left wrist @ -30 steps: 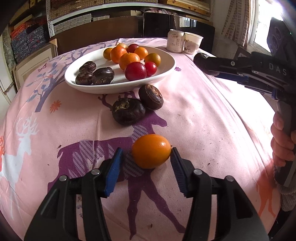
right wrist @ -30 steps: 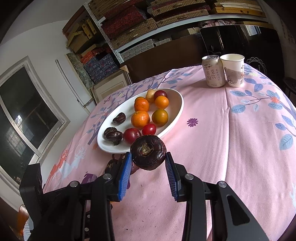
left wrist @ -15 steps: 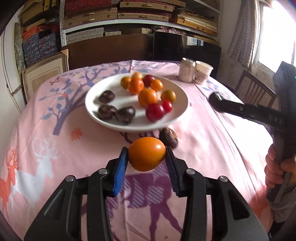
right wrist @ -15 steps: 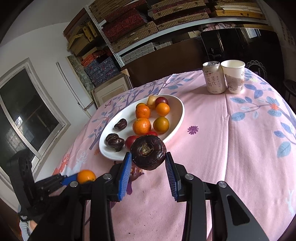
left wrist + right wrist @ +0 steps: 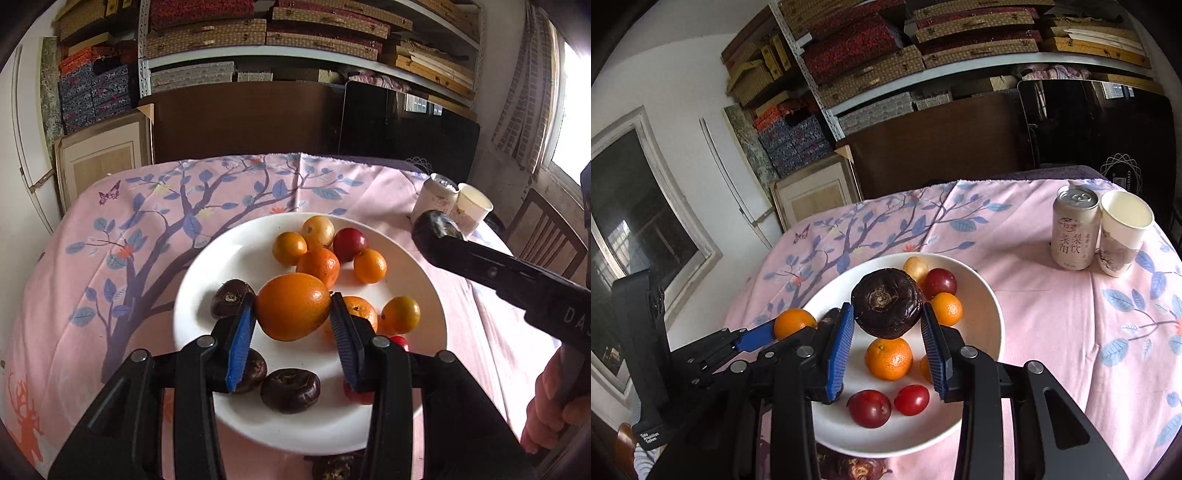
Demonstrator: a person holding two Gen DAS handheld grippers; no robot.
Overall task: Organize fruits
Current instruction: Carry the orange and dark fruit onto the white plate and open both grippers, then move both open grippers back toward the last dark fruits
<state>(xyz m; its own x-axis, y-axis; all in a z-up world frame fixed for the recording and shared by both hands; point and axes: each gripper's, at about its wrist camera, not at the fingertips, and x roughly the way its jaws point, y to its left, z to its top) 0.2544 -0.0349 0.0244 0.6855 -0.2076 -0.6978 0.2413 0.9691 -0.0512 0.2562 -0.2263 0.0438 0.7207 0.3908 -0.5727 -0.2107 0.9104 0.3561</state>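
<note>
My left gripper (image 5: 293,323) is shut on an orange (image 5: 293,312) and holds it above the white plate (image 5: 207,280). My right gripper (image 5: 886,332) is shut on a dark brown water chestnut (image 5: 886,302) above the same plate (image 5: 986,314). The plate holds several oranges (image 5: 318,266), red plums (image 5: 868,408) and dark chestnuts (image 5: 290,389). The left gripper with its orange (image 5: 794,322) shows at the left of the right wrist view. The right gripper's arm (image 5: 517,280) crosses the right side of the left wrist view.
A drink can (image 5: 1075,232) and a paper cup (image 5: 1123,232) stand at the far right of the pink tablecloth (image 5: 1071,332). One more dark chestnut (image 5: 332,467) lies on the cloth at the plate's near edge. Shelves of boxes stand behind the table.
My left gripper closed on the orange, lifted it off the cloth and carried it over the plate. My right gripper moved forward over the plate with the chestnut.
</note>
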